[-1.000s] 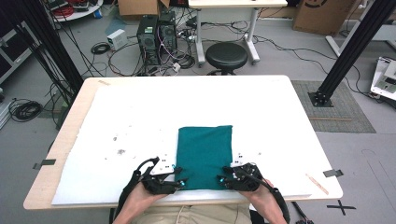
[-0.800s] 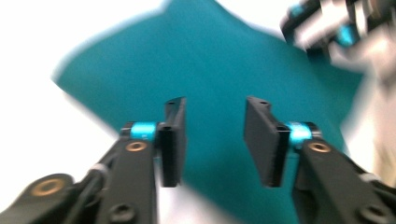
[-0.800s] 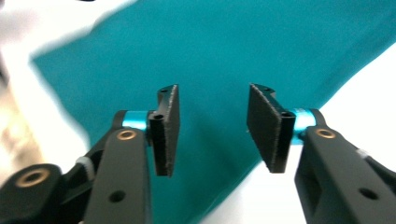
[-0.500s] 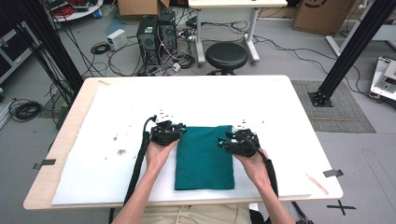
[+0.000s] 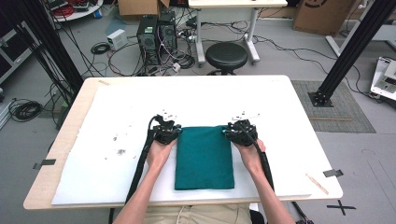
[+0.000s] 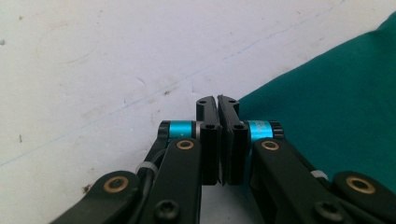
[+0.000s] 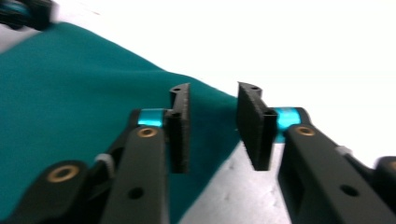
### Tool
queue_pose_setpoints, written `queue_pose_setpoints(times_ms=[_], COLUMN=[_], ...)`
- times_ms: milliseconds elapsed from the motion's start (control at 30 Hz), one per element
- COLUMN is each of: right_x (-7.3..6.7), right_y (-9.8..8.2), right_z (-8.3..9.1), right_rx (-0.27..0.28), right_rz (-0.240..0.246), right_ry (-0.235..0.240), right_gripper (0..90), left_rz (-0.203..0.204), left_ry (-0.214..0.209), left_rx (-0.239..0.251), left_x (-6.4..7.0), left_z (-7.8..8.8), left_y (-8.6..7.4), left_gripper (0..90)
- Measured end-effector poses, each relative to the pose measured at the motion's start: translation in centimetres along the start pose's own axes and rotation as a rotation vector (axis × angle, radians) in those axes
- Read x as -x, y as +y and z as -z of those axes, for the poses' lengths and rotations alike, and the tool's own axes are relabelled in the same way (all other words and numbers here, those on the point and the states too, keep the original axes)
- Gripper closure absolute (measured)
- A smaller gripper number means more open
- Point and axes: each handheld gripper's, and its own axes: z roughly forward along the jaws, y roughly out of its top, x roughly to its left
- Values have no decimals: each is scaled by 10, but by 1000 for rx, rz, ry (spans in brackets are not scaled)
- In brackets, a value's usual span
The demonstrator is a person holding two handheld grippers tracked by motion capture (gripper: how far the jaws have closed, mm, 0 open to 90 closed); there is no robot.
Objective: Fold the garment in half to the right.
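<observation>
**Desk supervisor:** Report, left side of the frame first. What does each of the tongs have?

**Operator:** In the high view my left tongs (image 5: 175,132) sit at the upper left corner of the teal cloth (image 5: 204,158). In the left gripper view the left tongs (image 6: 218,105) stand fully closed, pad against pad. The cloth (image 6: 327,84) comes in from the right of that frame and its corner ends right at the tips. I cannot tell whether any fabric is nipped between the pads, and I see none in the seam.

**Desk supervisor:** And the cloth itself?

**Operator:** It lies flat on the white desk (image 5: 280,102), at centre and toward the lower edge of the high view. It is a folded rectangle, with its long axis running from the top of the frame to the bottom. The two hands flank its upper short edge, one at each corner, about equally near.

**Desk supervisor:** Right side.

**Operator:** My right tongs (image 5: 228,132) are at the upper right corner. In the right gripper view the right tongs (image 7: 213,100) are part open and have just been closing. The cloth (image 7: 70,79) runs in from the left, and its corner lies under the gap between the pads. Neither pad presses on it.

**Desk supervisor:** What governs the next move?

**Operator:** In my judgement, that upper edge. Each corner lies inward of its tongs, toward frame centre. The right pair has to finish closing on its corner before any lift or fold along the long axis.
</observation>
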Motion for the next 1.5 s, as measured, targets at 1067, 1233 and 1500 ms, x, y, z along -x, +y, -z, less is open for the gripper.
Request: queue_pose_setpoints(times_ms=[1067,1233,1500], right_x=[35,36,42], right_y=[-56,-62,-64], right_z=[79,84,85], right_rx=[202,243,248], right_rz=[-56,-50,-76], right_ry=[0,-55,-62], right_gripper=[194,194,194], left_rz=[-62,-68,-31], left_ry=[35,54,86], left_rx=[225,236,255], left_x=[-67,-84,-98], left_z=[124,140,158], left_y=[-57,-81,-91], left_gripper=[300,297,297])
